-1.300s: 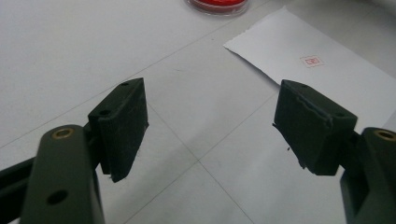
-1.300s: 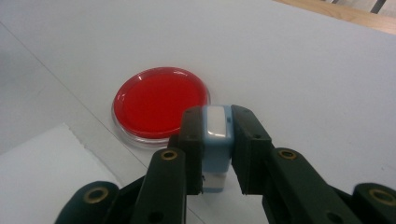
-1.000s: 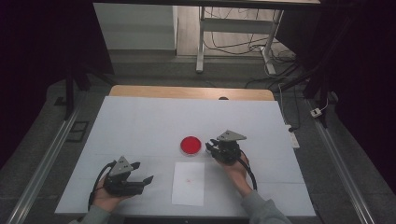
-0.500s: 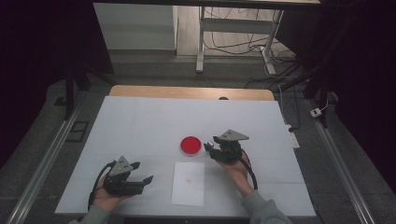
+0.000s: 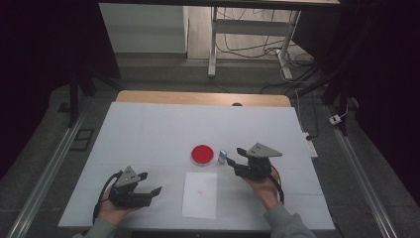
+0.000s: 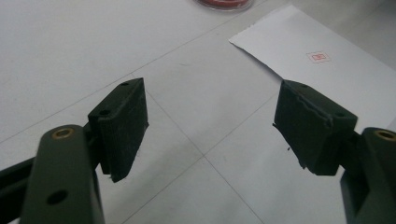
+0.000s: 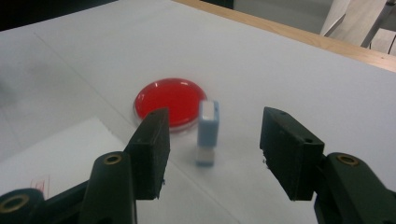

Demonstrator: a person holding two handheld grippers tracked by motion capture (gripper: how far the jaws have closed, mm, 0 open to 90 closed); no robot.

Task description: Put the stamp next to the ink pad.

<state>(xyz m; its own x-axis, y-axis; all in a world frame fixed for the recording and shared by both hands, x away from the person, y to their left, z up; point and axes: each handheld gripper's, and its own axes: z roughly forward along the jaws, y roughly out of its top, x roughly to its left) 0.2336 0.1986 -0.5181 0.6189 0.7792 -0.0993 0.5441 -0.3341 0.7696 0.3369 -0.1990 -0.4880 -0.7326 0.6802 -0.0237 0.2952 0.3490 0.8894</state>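
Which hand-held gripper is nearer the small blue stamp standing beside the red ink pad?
Right. The right hand-held gripper sits just beside the stamp, jaws open and apart from it. The left hand-held gripper rests far off, beyond the paper sheet.

A: Left gripper (image 5: 148,191): black body, grey three-cornered plate on top, black cable looping behind, brass-ringed screw holes on dark green arms, worn black pads (image 6: 122,126).

B: Right gripper (image 5: 236,162): same build, same plate. Person's sleeves: grey, possibly knitted; too small to tell.
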